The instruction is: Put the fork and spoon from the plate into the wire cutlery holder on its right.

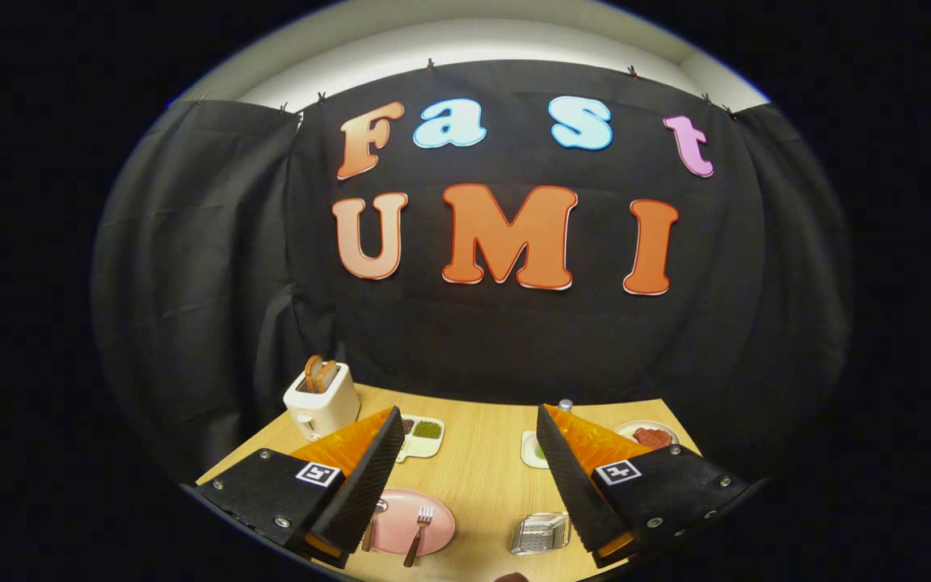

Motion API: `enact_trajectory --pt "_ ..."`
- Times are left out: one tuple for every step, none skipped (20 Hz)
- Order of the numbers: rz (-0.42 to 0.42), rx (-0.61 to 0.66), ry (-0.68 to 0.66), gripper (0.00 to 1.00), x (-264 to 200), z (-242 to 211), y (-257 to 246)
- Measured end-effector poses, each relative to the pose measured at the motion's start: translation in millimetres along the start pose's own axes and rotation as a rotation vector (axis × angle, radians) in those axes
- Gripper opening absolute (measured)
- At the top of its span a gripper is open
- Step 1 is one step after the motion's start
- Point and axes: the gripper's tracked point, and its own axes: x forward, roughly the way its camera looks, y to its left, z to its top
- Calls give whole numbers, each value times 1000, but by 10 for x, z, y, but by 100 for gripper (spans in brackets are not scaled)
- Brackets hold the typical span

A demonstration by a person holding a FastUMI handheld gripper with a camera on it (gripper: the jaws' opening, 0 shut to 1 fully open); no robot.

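The fork lies on the pink plate, low down between the two fingers and closer to the left one. Its prongs point away toward the far wall and its brown handle runs off the near rim of the plate. The spoon lies on the same plate, right beside the left finger, and part of it is hidden behind that finger. The wire cutlery holder sits on the table to the right of the plate, just beside the right finger. It looks empty.

The gripper hangs high above the table with its fingers spread wide apart and nothing between them.

So I think the job is at its very start. Both pieces are on the plate and nothing is picked up yet. The next move should be to go down and forward to the plate, line the fingers up on either side of the fork handle, and squeeze it. The handle is thin and lies flat, so the fingers must go low.

Beyond the fingers stand a toaster with bread in it, a small tray with sections, and a dish of red food.
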Motion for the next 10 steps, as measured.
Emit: enact_trajectory --pt "7 -2 32 98 35 -109 44" --pt "12 -5 63 98 75 -209 77" --pt "15 -8 99 98 111 -323 115" --pt "25 -9 131 98 141 -439 162" --pt "30 -10 170 98 172 -564 209" --pt "38 -6 200 97 197 -659 245" --pt "41 -3 229 97 226 -749 277" --pt "46 -1 259 96 242 -841 309" --pt "51 -1 291 96 267 -956 334" --pt "60 -2 327 95 277 -1079 384"
